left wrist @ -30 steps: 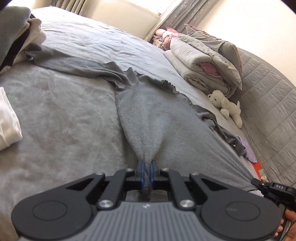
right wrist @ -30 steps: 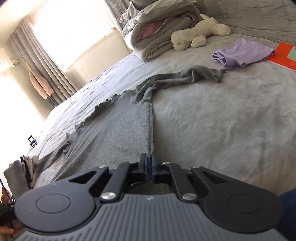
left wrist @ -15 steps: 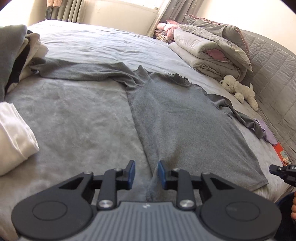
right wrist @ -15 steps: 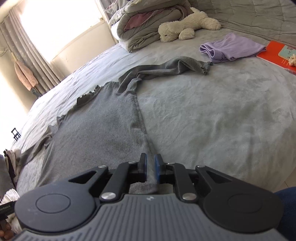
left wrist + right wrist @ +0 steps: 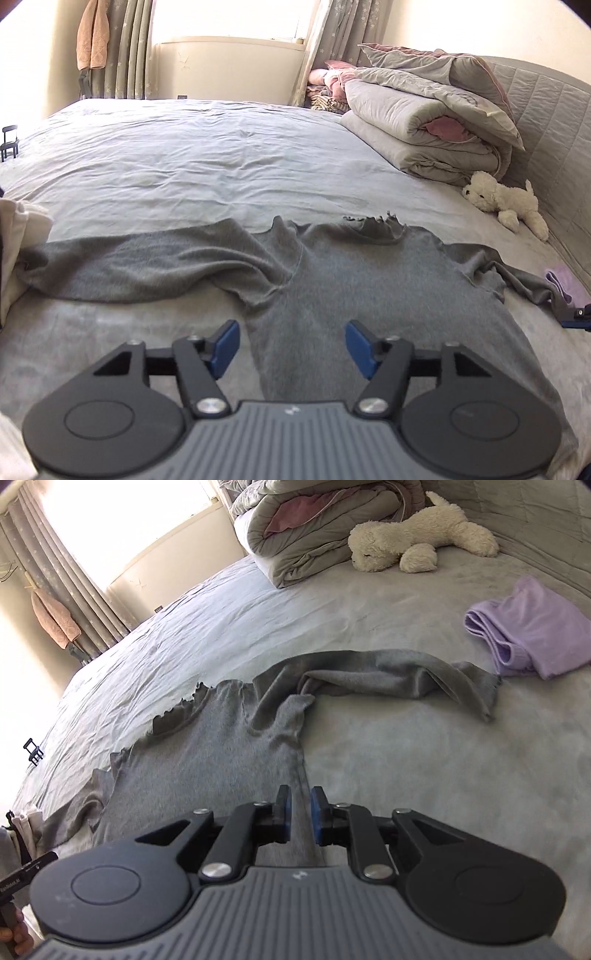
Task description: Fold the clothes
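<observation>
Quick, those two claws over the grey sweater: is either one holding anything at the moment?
Left claw: jaws opening wide, holding nothing; the grey sweater lies flat below.
Right claw: jaws opening, sweater edge between the pads, not pinched.

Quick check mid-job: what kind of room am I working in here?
A bedroom, most likely: the grey sweater lies on a wide bed, with a folded duvet and a plush dog by the padded headboard.

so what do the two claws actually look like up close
Both match. The left claw and the right claw each have black linkage arms with silver pivot bolts, blue pads on the fingertips, and a ribbed grey body flanked by two round black discs. A small pale logo mark sits on the grey body. No cables show.
</observation>
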### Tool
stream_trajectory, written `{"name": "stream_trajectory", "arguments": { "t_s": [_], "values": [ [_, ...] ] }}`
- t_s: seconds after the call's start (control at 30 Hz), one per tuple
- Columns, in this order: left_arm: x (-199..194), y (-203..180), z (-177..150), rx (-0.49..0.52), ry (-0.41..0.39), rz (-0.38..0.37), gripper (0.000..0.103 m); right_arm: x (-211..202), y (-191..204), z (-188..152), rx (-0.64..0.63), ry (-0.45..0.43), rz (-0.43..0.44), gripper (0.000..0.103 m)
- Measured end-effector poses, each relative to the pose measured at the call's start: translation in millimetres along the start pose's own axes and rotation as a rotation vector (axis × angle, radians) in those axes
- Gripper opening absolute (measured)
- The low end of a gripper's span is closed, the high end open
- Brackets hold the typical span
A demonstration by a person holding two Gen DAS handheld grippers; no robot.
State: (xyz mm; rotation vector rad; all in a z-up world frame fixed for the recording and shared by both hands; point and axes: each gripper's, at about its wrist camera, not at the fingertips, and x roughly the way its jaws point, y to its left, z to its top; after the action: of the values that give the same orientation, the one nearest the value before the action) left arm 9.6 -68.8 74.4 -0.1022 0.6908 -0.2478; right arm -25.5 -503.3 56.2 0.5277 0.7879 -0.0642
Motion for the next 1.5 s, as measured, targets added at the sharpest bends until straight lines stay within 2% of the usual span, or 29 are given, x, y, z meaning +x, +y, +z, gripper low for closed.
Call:
{"name": "stream_trajectory", "arguments": {
  "t_s": [0.03,0.07,0.1,0.17,0.27,0.33,0.4,0.47,0.53,0.57,0.67,0.8,0.83,0.9,0.97,1.07,1.17,1.2,1.23,1.27,1.33,1.37,1.4,1.43,1.47,1.5],
  "values": [
    [12.1,1.4,0.0,-0.006,-0.005,0.002,0.086,15.2,-1.9,10.0,0.012,0.01,0.0,0.06],
    [24.0,2.9,-2.3,-0.001,-0.016,0.003,0.086,30.4,-3.7,19.9,0.024,0.021,0.0,0.067],
    [32.5,4.5,-6.1,0.014,-0.026,0.013,0.086,44.8,-7.3,26.2,0.03,0.024,-0.014,0.069],
    [45.7,9.8,-11.8,0.043,0.01,0.056,0.086,69.8,-16.5,33.3,0.05,0.012,-0.046,0.069],
    [50.9,24.3,-15.3,0.041,0.025,0.083,0.086,91.9,-31.5,37.8,0.119,-0.011,-0.072,0.069],
    [53.7,35.6,-12.1,0.006,0.035,0.102,0.086,97.8,-30.7,45.7,0.079,-0.065,-0.115,0.069],
    [56.2,43.7,-8.9,-0.022,0.029,0.106,0.086,102.7,-34.5,52.3,0.05,-0.106,-0.194,0.068],
    [59.1,48.0,-8.7,-0.028,0.03,0.118,0.086,104.6,-45.6,54.2,0.086,-0.13,-0.22,0.053],
    [60.1,49.7,-10.1,-0.021,0.031,0.115,0.086,100.6,-51.3,58.4,0.107,-0.148,-0.221,0.021],
    [59.4,50.0,-10.6,-0.016,0.029,0.113,0.086,97.2,-54.1,61.6,0.115,-0.158,-0.207,0.014],
    [54.5,50.9,-10.1,-0.015,0.014,0.116,0.086,77.2,-56.6,69.5,0.136,-0.249,-0.249,0.004],
    [48.9,50.2,-9.9,0.002,-0.019,0.111,0.086,50.1,-49.7,77.4,0.071,-0.34,-0.296,0.001],
    [49.0,49.3,-10.7,0.011,-0.02,0.113,0.086,45.4,-47.5,79.0,0.045,-0.353,-0.299,0.001],
    [50.1,48.2,-13.2,0.018,-0.014,0.115,0.086,46.0,-56.7,84.0,0.051,-0.304,-0.321,0.001],
    [52.2,49.0,-14.6,0.008,0.0,0.107,0.086,48.8,-72.5,83.9,0.087,-0.24,-0.366,0.012],
    [53.2,51.4,-15.2,-0.015,0.011,0.094,0.086,39.4,-92.2,80.0,0.133,-0.233,-0.441,0.013],
    [52.4,52.6,-14.9,-0.02,0.008,0.09,0.086,16.8,-88.4,74.3,0.04,-0.249,-0.378,0.015],
    [52.6,53.1,-14.9,-0.02,0.009,0.089,0.086,13.8,-83.1,70.3,-0.025,-0.231,-0.353,0.026],
    [52.9,53.5,-15.0,-0.023,0.01,0.088,0.086,14.0,-76.6,63.0,-0.111,-0.189,-0.312,0.052],
    [53.4,53.9,-15.2,-0.026,0.013,0.086,0.086,16.2,-71.9,56.0,-0.174,-0.148,-0.284,0.063],
    [54.3,53.9,-15.7,-0.028,0.017,0.085,0.086,26.1,-62.8,40.5,-0.313,-0.06,-0.282,0.067],
    [54.5,53.4,-16.0,-0.024,0.017,0.087,0.086,32.4,-58.9,32.7,-0.383,-0.035,-0.328,0.067],
    [54.5,52.8,-16.3,-0.019,0.016,0.089,0.086,40.9,-56.7,26.3,-0.457,-0.015,-0.402,0.063],
    [54.3,52.3,-16.4,-0.016,0.014,0.093,0.086,49.1,-58.8,24.3,-0.494,0.002,-0.461,0.031],
    [53.9,52.1,-16.4,-0.017,0.012,0.098,0.086,56.8,-62.1,23.8,-0.518,0.02,-0.513,0.009],
    [53.3,52.5,-16.3,-0.019,0.009,0.102,0.086,56.1,-65.4,27.2,-0.505,0.005,-0.519,0.002]
  ]
}}
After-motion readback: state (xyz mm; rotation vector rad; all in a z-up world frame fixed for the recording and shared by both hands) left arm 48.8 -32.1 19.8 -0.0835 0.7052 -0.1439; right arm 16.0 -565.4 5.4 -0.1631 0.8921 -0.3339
